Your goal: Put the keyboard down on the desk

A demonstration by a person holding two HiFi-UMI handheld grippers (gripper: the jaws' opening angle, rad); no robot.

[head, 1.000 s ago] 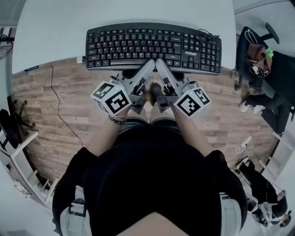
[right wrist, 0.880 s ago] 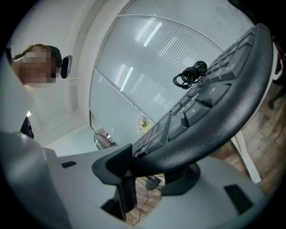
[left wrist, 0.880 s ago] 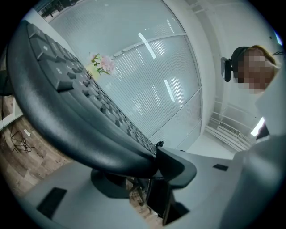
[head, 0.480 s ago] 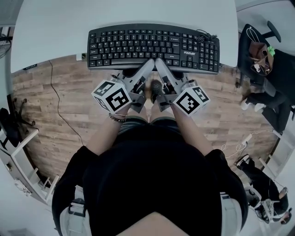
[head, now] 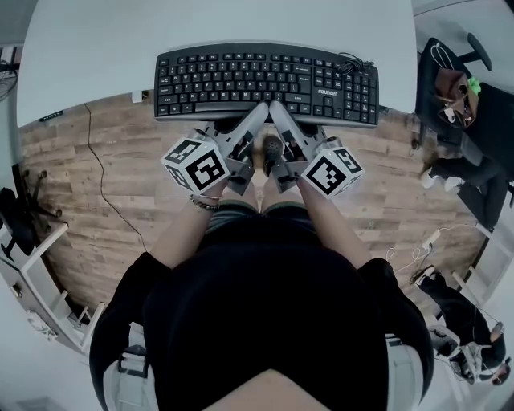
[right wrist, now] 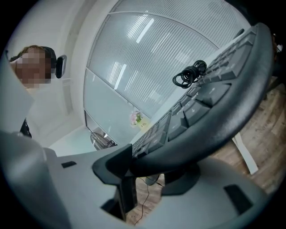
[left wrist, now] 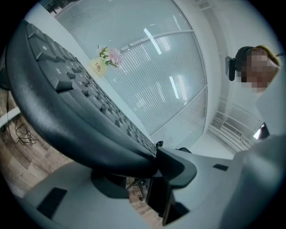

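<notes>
A black keyboard [head: 267, 84] hangs level over the near edge of the white desk [head: 217, 24], its front rim out above the wooden floor. My left gripper [head: 255, 114] and right gripper [head: 281, 114] meet at the middle of that front rim, each shut on it. In the left gripper view the keyboard [left wrist: 67, 103] sweeps across the left, its rim clamped between the jaws of the left gripper [left wrist: 152, 165]. The right gripper view mirrors this: the keyboard [right wrist: 210, 116] is pinched by the right gripper [right wrist: 134, 165]. A coiled cable [head: 357, 64] lies on the keyboard's back right corner.
A dark chair with a bag [head: 458, 96] stands at the right. A thin cable [head: 104, 185] and a power strip [head: 426, 245] lie on the wooden floor. White shelving [head: 40, 281] is at the left. A small flower card [left wrist: 107, 58] sits by the ribbed glass wall.
The keyboard has shifted slightly away and looks a little smaller in the head view. Both grippers followed it and keep the same hold on its front rim.
</notes>
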